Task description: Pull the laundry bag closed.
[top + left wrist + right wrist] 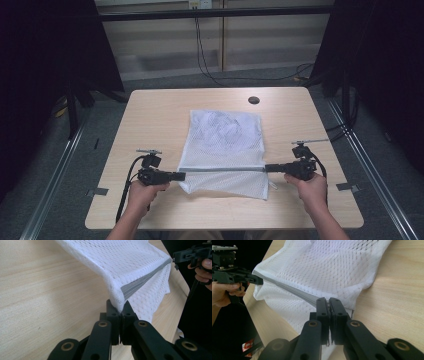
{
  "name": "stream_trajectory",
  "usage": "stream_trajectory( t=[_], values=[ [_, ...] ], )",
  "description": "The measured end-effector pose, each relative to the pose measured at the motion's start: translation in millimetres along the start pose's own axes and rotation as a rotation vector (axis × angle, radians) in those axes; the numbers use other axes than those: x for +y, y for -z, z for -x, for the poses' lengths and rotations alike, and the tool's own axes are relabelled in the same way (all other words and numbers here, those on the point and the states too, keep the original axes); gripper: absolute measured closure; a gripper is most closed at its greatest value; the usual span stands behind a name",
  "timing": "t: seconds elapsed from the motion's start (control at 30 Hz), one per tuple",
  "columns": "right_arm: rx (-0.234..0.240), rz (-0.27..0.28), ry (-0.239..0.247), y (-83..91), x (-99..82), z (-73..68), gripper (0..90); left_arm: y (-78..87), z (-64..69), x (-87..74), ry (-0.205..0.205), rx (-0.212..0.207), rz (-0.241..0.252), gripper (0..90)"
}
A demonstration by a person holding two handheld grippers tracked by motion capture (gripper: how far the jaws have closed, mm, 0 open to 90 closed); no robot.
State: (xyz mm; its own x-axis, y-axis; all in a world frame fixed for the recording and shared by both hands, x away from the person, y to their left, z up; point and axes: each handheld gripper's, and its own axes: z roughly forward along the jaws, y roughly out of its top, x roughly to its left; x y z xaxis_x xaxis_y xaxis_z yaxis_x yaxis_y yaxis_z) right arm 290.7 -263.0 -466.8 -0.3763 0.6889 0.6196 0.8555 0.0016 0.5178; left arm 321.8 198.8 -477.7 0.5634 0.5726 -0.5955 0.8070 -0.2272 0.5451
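A white mesh laundry bag [224, 145] lies on the wooden table [150, 120], with a grey zipper band [225, 169] stretched taut across its near part. My left gripper [183, 176] is shut on the band's left end, and the mesh bunches up right at its tips [121, 308]. My right gripper [267, 168] is shut on the band's right end [327, 302]. The two grippers hold that edge lifted between them, and a flap of mesh [227, 184] hangs below the band. Something pale lies inside the bag's far part [225, 125].
A round cable hole [254, 100] sits in the table near its far edge. Black curtains [45, 50] flank both sides, and cables [210, 70] run over the floor behind. Metal rails [55, 170] line the floor left and right.
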Motion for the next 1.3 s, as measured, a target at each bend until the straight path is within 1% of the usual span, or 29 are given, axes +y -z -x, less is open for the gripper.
stream_trajectory(
  t=[0.37, 0.4, 0.43, 0.5, 0.53, 0.73, 0.77, 0.8, 0.83, 0.9, 0.93, 0.97, 1.03, 1.1, 1.13, 1.2, 1.23, 1.27, 1.3],
  values=[
    [-0.006, -0.004, -0.003, 0.6, -0.3, 0.1, 87.1, -0.5, 1.1, -0.1, 0.003, -0.006, -0.001, 88.6],
    [-0.009, -0.005, -0.005, 0.7, -0.3, 0.1, 87.1, -0.1, 0.6, -0.1, -0.005, 0.003, -0.002, 88.6],
    [-0.009, -0.005, -0.005, 0.7, -0.3, 0.1, 87.1, -0.1, 0.6, -0.1, -0.005, 0.003, -0.002, 88.6],
    [-0.016, -0.006, -0.001, 1.4, -0.3, 0.7, 87.2, 0.0, 0.5, 0.1, -0.007, 0.003, 0.000, 88.7],
    [-0.017, -0.004, -0.002, 2.0, -0.2, 0.5, 87.2, -0.6, 0.9, 0.0, 0.001, -0.002, -0.002, 88.6],
    [-0.030, -0.008, 0.001, 1.8, -0.3, -0.1, 87.1, -0.7, 0.8, 0.2, -0.003, 0.001, -0.005, 88.6],
    [-0.030, -0.008, 0.001, 1.8, -0.3, -0.1, 87.1, -0.7, 0.8, 0.2, -0.003, 0.001, -0.005, 88.6],
    [-0.013, 0.000, 0.008, 2.5, -0.2, 0.5, 87.0, 0.1, 0.1, 0.3, -0.009, 0.007, -0.001, 88.5],
    [-0.010, 0.009, 0.009, 3.4, -0.4, -0.6, 87.0, 1.0, -0.1, 0.1, -0.001, -0.010, 0.006, 88.5],
    [-0.017, 0.013, 0.021, 4.3, 0.2, -3.9, 87.0, 1.1, 0.7, 0.0, -0.005, -0.003, 0.006, 88.3],
    [-0.022, 0.014, 0.022, 4.4, 0.3, -4.7, 87.0, 0.6, 0.7, 0.0, -0.009, -0.015, 0.008, 88.0],
    [-0.018, 0.013, 0.021, 4.1, 0.2, -4.1, 86.9, 0.6, 1.0, -0.1, -0.012, -0.014, 0.008, 87.6],
    [-0.019, 0.009, 0.021, 3.1, -0.2, -3.2, 86.7, -0.4, 2.0, -0.5, -0.013, -0.020, 0.013, 85.9],
    [-0.023, 0.009, 0.023, 2.9, -0.2, -3.8, 86.6, -0.3, 2.8, -0.4, -0.013, -0.028, 0.005, 82.1],
    [-0.032, 0.008, 0.033, 2.4, -0.1, -5.6, 86.2, -1.1, 3.5, -0.5, -0.016, -0.028, -0.010, 78.0],
    [-0.035, 0.012, 0.036, 2.3, -0.3, -6.0, 86.1, -1.5, 2.7, -0.3, -0.024, -0.027, -0.020, 73.0],
    [-0.037, 0.012, 0.039, 2.0, -0.3, -6.1, 85.9, -2.2, 2.3, 0.1, -0.018, -0.018, -0.022, 67.3],
    [-0.040, 0.012, 0.044, 1.4, -0.6, -6.5, 84.3, -2.2, 2.3, 0.1, -0.018, -0.018, -0.022, 65.1],
    [-0.040, 0.011, 0.042, 1.0, -0.7, -7.2, 81.6, -2.0, 2.3, 0.8, -0.029, -0.011, -0.027, 61.8]
  ],
)
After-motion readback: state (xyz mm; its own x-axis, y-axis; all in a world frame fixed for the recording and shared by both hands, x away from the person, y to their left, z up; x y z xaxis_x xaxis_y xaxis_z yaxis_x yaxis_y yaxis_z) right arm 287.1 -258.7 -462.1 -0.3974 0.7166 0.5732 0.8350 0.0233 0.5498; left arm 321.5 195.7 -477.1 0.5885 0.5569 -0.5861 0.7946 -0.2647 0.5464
